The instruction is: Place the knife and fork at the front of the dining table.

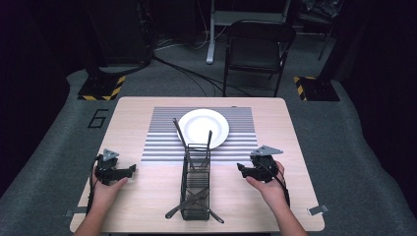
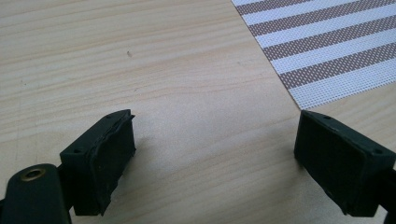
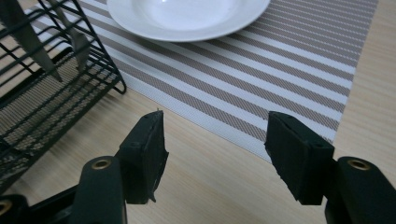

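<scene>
Caddy: a black wire cutlery caddy [image 1: 195, 184] sits at the middle of the table, long and narrow, open mesh sides and a raised handle loop at its far end.
Caddy, close up: in the right gripper view its wire wall [image 3: 51, 88] shows at the left, a fine mesh floor under the bars, and its far corner stands on the mat's edge.
Cutlery: dark utensils [image 1: 192, 199] lie crossed at the caddy's near end, their tips poking out over the sides; two long pieces [image 1: 179, 132] lean up from the far end over the plate's near rim.
Plate: white and round [image 1: 203, 128], on the striped mat, just beyond the caddy.
Long axis: the caddy runs near to far, from the person's edge towards the plate, handle end away from the person.
Left gripper: there it is [image 1: 132, 169], low over bare wood at the caddy's left, well apart from it; jaws spread wide with nothing between them, pointing towards the caddy.
Right gripper: mirror image [image 1: 240, 168] at the caddy's right, near it but not touching; jaws wide apart and empty, aimed at the mat's near corner.
Surface: pale wood-grain table [image 1: 147, 191], with a grey-and-white striped placemat [image 1: 162, 142] across its far half.
Room: dark, grey carpet, a black folding chair [image 1: 258, 49] beyond the table, cables on the floor, yellow-and-black hazard tape on two stand bases.
</scene>
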Action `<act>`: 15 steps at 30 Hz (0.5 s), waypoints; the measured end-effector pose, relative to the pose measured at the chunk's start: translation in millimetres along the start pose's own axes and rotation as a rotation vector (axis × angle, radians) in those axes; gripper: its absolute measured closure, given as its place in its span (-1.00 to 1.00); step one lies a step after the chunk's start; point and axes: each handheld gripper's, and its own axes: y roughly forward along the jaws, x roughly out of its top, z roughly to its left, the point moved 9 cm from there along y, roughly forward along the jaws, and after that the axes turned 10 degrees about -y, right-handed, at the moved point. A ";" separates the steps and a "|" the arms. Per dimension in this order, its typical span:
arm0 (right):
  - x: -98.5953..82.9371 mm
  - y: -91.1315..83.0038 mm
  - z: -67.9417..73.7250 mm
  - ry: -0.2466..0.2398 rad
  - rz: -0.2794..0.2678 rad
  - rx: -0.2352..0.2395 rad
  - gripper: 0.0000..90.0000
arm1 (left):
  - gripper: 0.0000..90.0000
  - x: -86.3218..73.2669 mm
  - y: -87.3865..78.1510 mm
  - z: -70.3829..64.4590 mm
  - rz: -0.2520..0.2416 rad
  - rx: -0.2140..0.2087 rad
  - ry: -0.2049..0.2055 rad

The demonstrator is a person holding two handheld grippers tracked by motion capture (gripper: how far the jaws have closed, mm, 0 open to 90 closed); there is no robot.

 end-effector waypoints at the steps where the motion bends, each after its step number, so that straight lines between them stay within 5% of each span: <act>1: 3.8 -0.4 2.1 -0.009 -0.003 0.004 -0.16 | -0.73 0.2 0.3 0.0 -0.004 0.002 -0.001; 15: 60.6 -10.6 23.5 -0.061 -0.055 0.064 -0.05 | -0.73 -0.2 -0.3 0.0 0.005 -0.002 0.001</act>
